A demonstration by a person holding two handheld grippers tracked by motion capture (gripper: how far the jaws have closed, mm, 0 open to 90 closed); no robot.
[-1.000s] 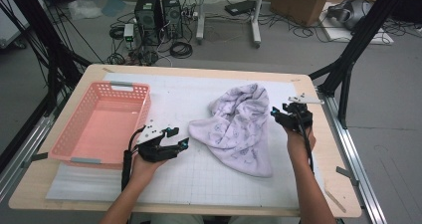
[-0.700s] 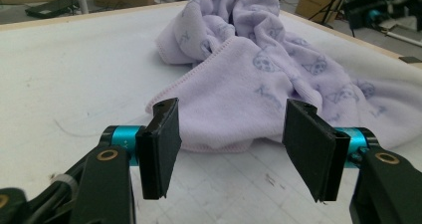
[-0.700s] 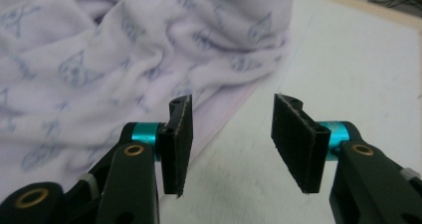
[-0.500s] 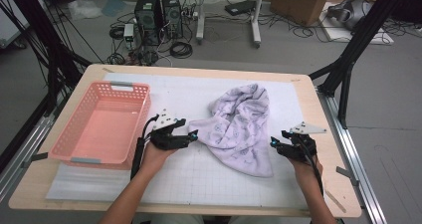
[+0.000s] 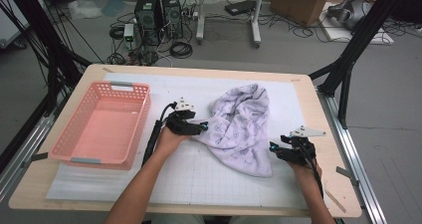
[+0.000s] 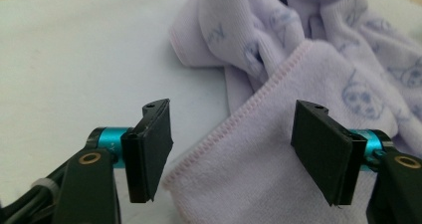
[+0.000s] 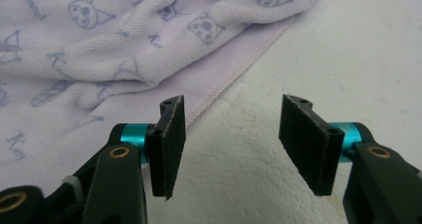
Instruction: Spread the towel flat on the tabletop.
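A lilac towel (image 5: pixel 239 122) with a cat print lies crumpled on the white grid mat (image 5: pixel 199 179). My left gripper (image 5: pixel 201 127) is at the towel's left edge. Its jaws have just been opening, and in the left gripper view (image 6: pixel 239 154) they stand apart over the hemmed corner of the towel (image 6: pixel 259 174) without pressing on it. My right gripper (image 5: pixel 272 148) sits low by the towel's front right corner. Its jaws have also just been opening. In the right gripper view (image 7: pixel 231 139) only bare mat lies between them, and the towel's hem (image 7: pixel 234 69) runs past the left jaw.
A pink plastic basket (image 5: pixel 99 160) stands on the left of the table, beside my left forearm. The wooden table edge (image 5: pixel 328 134) is close to the right of my right gripper. Cables, computer cases and boxes lie on the floor beyond the table.
The left hand has moved right, up to the towel's left edge. The right hand has come down and toward the front, to the towel's near right corner. Both pairs of jaws stand wider.
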